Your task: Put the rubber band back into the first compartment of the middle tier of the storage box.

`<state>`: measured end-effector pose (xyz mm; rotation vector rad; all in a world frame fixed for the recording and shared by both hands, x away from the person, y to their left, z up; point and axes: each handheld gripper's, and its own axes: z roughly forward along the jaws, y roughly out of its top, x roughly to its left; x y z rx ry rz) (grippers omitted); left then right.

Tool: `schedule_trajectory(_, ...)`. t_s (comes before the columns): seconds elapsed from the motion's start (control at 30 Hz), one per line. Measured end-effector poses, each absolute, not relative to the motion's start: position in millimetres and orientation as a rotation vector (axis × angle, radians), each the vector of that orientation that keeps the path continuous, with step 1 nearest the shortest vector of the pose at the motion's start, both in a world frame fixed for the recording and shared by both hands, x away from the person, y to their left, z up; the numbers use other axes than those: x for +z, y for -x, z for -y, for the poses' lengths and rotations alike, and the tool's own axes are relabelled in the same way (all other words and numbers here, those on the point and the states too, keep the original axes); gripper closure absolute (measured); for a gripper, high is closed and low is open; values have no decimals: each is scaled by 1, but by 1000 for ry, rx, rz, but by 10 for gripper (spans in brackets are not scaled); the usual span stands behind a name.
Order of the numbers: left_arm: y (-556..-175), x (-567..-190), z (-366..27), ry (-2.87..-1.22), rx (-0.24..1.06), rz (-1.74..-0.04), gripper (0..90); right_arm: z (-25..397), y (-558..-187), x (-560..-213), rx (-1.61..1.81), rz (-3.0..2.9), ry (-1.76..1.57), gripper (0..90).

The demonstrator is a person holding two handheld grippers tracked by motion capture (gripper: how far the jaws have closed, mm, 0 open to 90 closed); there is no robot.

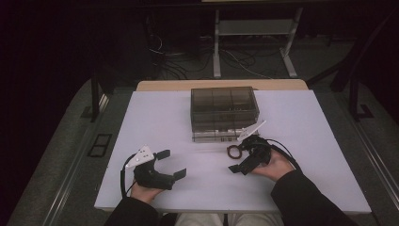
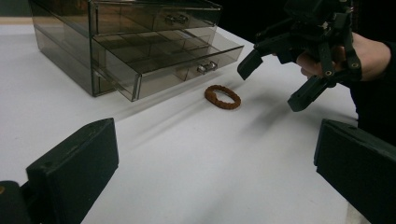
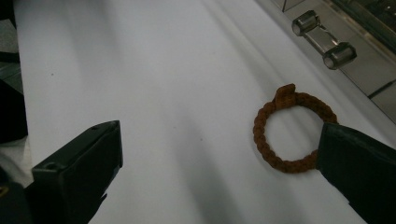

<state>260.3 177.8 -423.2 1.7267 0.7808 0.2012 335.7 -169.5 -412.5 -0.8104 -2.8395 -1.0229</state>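
Observation:
A brown braided ring (image 1: 229, 151) lies flat on the white table (image 1: 160, 122), just in front of a smoky clear drawer box (image 1: 224, 106). The box's lower drawer (image 2: 182, 60) is pulled out. My right gripper (image 1: 238, 156) hovers over the ring, open, its jaws spread on either side. In the right gripper view the ring (image 3: 260, 135) lies partly under the right-hand jaw of the right gripper (image 3: 219, 186), with nothing held. My left gripper (image 1: 172, 164) rests open near the front left, well apart from the ring (image 2: 210, 96). The left gripper (image 2: 215, 186) points toward the right gripper (image 2: 276, 81).
The drawer's metal handle (image 3: 324, 39) is close beyond the ring. The table's front edge (image 1: 226, 210) is near both hands. Desk legs and cables (image 1: 221, 56) lie on the dark floor behind the table.

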Motion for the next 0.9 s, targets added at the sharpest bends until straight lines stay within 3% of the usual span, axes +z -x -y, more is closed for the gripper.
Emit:
schedule_trajectory(0.67, -260, -423, -177, -1734, 201, -775, 0, 161, -344, -429, -965, 2863, 770, 1)
schedule_trajectory(0.77, -260, -423, -177, -1734, 201, -774, 0, 161, -346, -432, -945, 2860, 780, 64)
schedule_trajectory(0.9, -260, -423, -177, -1734, 200, -773, 0, 160, -348, -435, -934, 2869, 794, 65)
